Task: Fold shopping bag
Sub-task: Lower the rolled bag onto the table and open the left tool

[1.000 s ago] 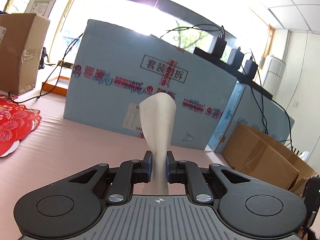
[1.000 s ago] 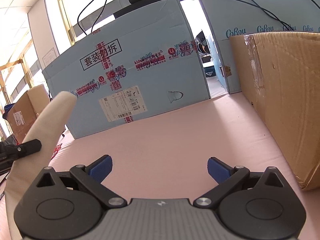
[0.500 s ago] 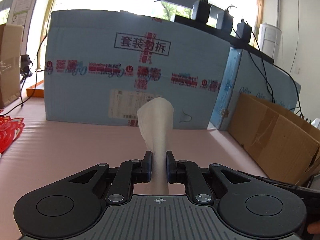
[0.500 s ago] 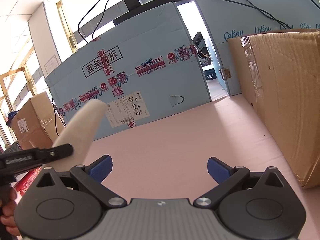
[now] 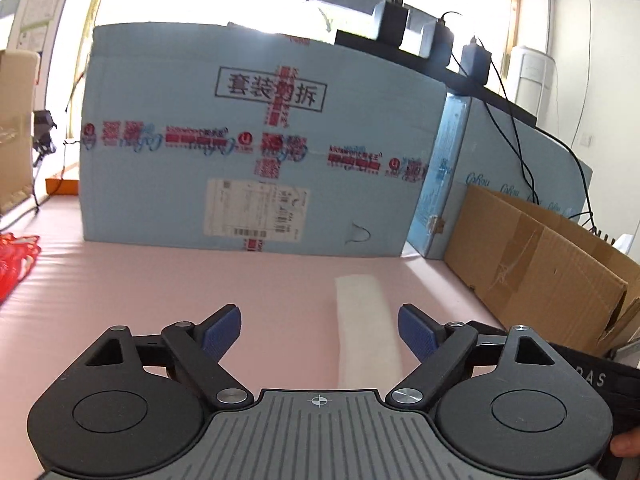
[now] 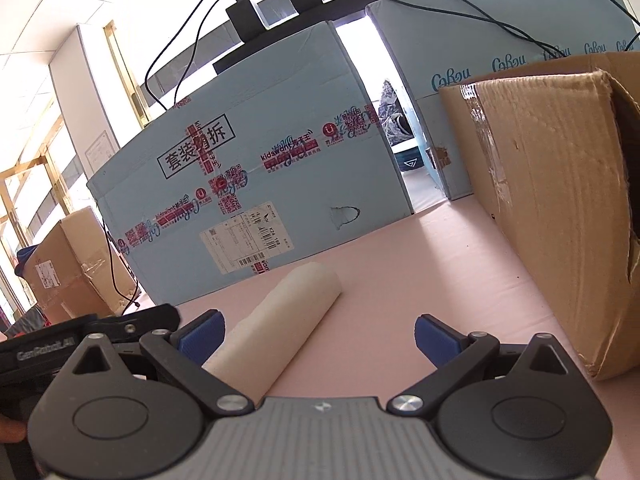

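Observation:
The white shopping bag (image 5: 366,330), folded into a long narrow strip, lies flat on the pink table (image 5: 168,276). My left gripper (image 5: 320,326) hovers over its near end with jaws opening wide; the blue pads stand clear of the strip, which lies nearer the right pad. In the right wrist view the same white bag (image 6: 280,320) runs diagonally from the left pad toward the blue box. My right gripper (image 6: 318,338) is open and holds nothing. The black left gripper body (image 6: 60,344) shows at the left edge.
A large light-blue carton (image 5: 256,152) stands across the back of the table. A brown cardboard box (image 5: 540,264) lies at the right, close to my right gripper (image 6: 560,200). A red patterned bag (image 5: 16,256) lies at the far left. Cables hang from a black shelf (image 5: 436,68) above.
My left gripper, which held the strip upright, has opened. The strip now lies flat on the table between the two grippers. The right gripper stayed open.

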